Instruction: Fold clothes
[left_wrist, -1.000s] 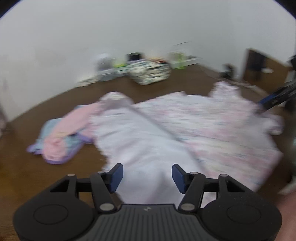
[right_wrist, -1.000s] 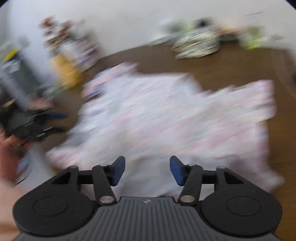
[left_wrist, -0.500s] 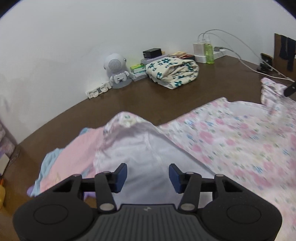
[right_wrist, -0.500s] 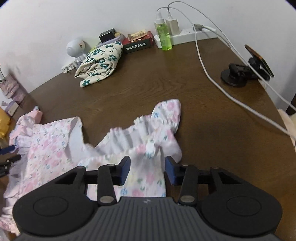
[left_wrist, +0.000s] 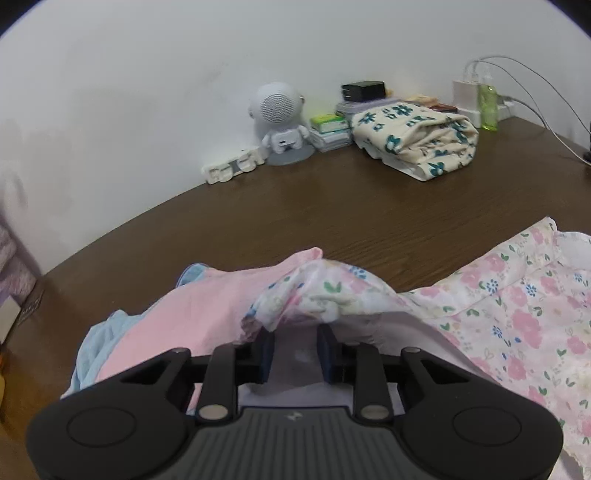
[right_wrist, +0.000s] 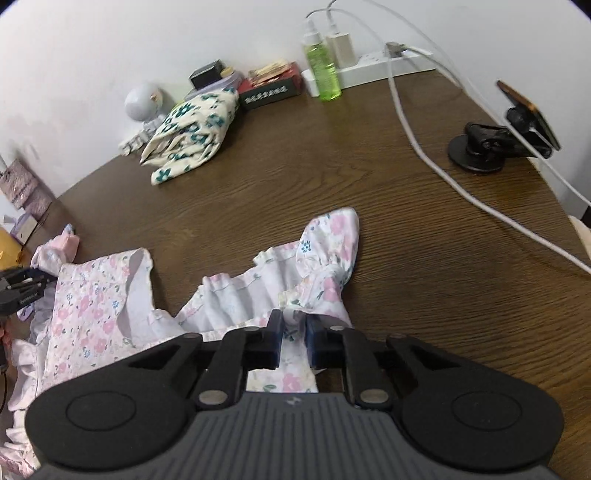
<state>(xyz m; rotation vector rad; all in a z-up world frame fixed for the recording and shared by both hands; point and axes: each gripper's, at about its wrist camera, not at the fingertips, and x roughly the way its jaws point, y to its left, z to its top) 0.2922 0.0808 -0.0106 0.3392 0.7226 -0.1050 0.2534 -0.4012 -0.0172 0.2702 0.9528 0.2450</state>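
A home: wooden table (right_wrist: 295, 177) with power strip (right_wrist: 369, 62), folded laundry (left_wrist: 413, 140).

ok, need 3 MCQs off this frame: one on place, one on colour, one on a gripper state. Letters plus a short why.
1. Where is the folded cream garment with teal flowers?
A. at the table's back, near the wall
B. under the left gripper
C. on the floor

2. What colour is the bottle by the power strip?
A. red
B. green
C. blue

3. What is the right gripper doing?
A. hanging wide open above bare table
B. closing on the pink floral garment
C. holding the bottle

Key:
1 A, it lies beside the round white speaker.
2 B, clear green liquid.
3 B, fingers narrowed around a bunched fold.
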